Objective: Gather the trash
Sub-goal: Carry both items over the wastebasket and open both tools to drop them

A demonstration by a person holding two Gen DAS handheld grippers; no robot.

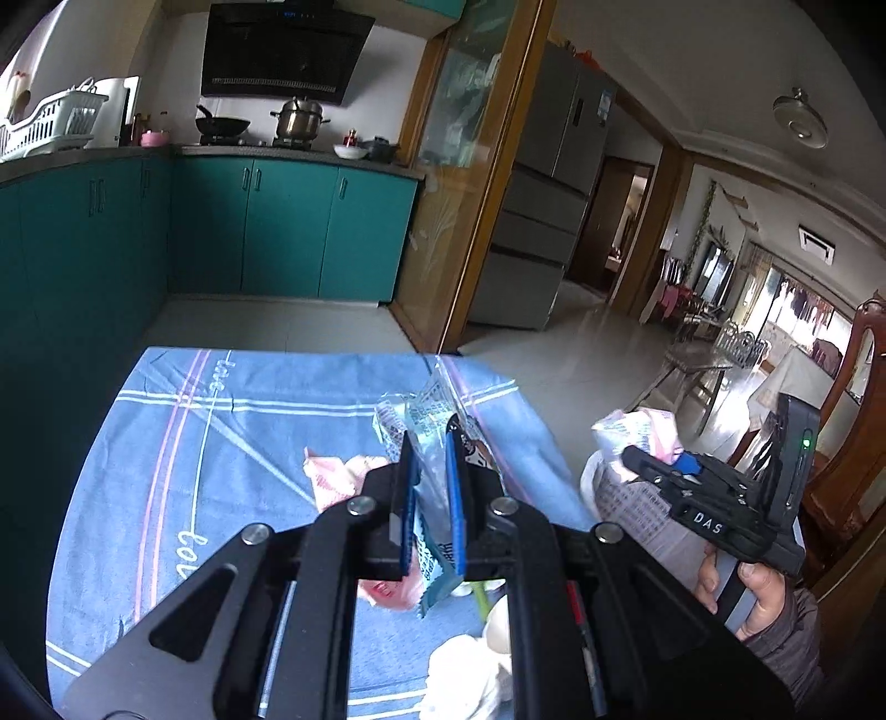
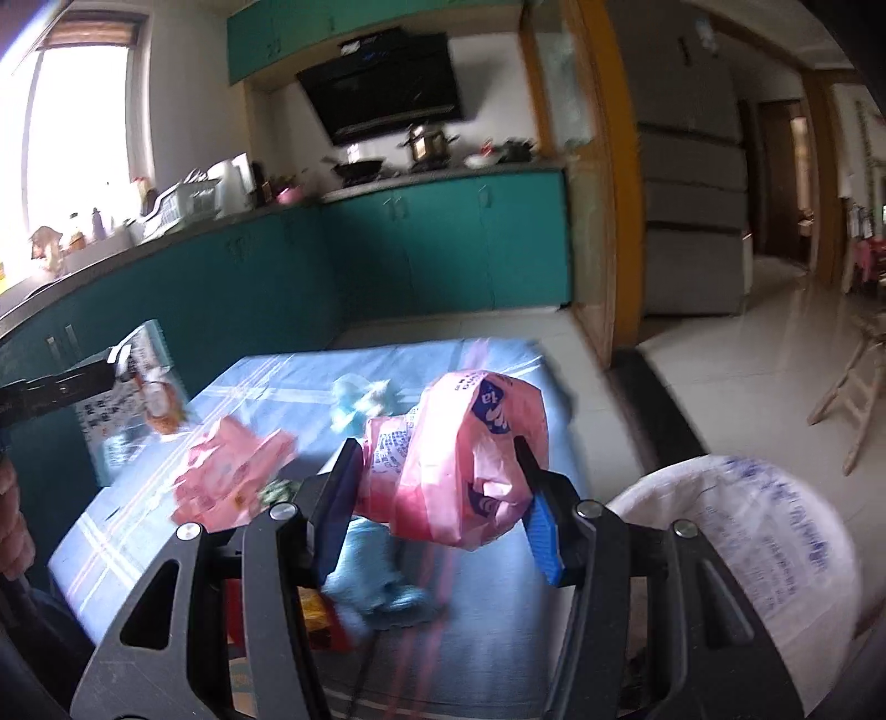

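Above the blue tabletop (image 1: 166,443), left gripper (image 1: 432,487) fingers pinched a light, crinkly wrapper (image 1: 429,421); right gripper (image 2: 437,498) fingers apparently squeezed a soft pink bag (image 2: 465,443) midway.

Home kitchen, teal cabinets (image 1: 288,227) under a counter, black range hood (image 1: 279,50) above a wok (image 1: 221,124) and steel pot (image 1: 299,119); grey fridge (image 1: 545,188), dish rack (image 1: 52,119), living room beyond

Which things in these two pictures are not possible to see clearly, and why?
- Left wrist view: white crumpled item on the blue cloth, partly hidden by the left gripper.
- Right wrist view: blue trash under the pink bag, motion-blurred.
- Right wrist view: white printed bag, blurred, cut off by the edge.
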